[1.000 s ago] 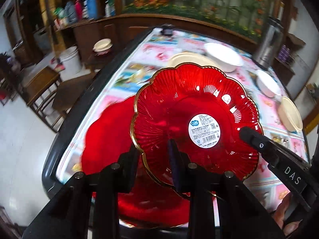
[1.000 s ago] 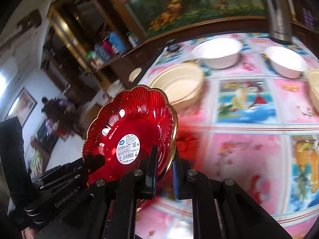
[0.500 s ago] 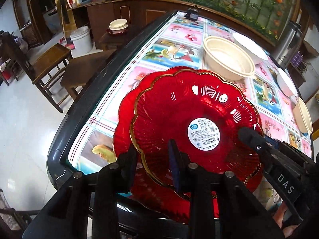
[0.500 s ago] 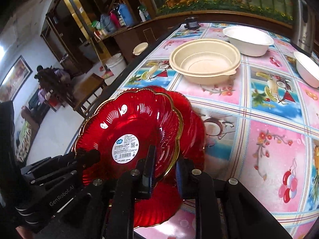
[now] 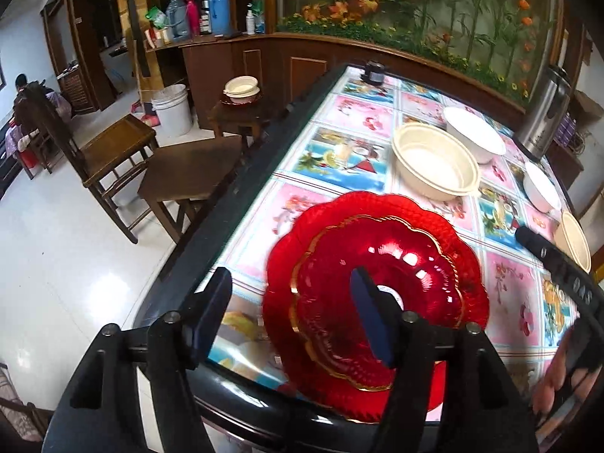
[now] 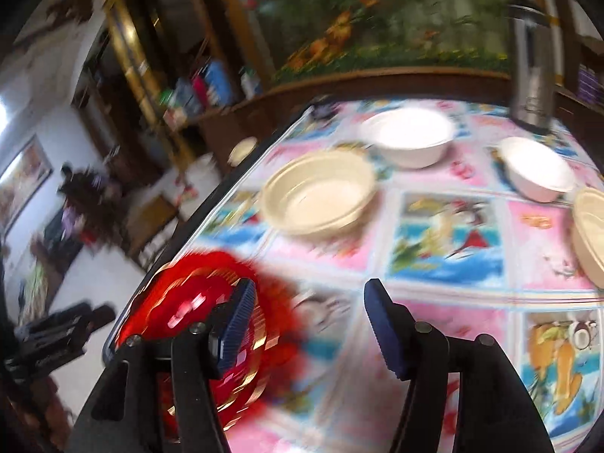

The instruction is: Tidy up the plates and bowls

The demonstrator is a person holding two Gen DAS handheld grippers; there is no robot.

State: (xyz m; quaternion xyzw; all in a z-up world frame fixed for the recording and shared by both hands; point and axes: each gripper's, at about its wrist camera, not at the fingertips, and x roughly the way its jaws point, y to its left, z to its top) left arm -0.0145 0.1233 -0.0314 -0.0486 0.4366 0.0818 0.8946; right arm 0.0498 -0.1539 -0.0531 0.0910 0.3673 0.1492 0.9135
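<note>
Red plates: a gold-rimmed red plate (image 5: 381, 302) lies stacked on a larger red plate (image 5: 445, 219) at the near left corner of the table; in the right wrist view the stack (image 6: 196, 302) is blurred.
Table: the patterned tablecloth (image 5: 355, 158) shows pink and blue picture squares inside a dark raised edge.
Cream bowl: a wide cream bowl (image 5: 434, 160) stands just beyond the red plates, apart from them.
White bowls: one white bowl (image 5: 473, 137) sits just behind the cream bowl; a smaller white bowl (image 5: 541, 185) sits further right.
Cream bowl at edge: a second cream bowl (image 6: 589, 234) is cut off at the right.
Flask: a steel flask (image 6: 530, 60) stands at the far right corner.
Left gripper (image 5: 290, 313): jaws spread wide, holding nothing; its right finger overlaps the plates in view.
Right gripper (image 6: 309, 317): jaws spread wide, empty, above the tablecloth just right of the plates.
</note>
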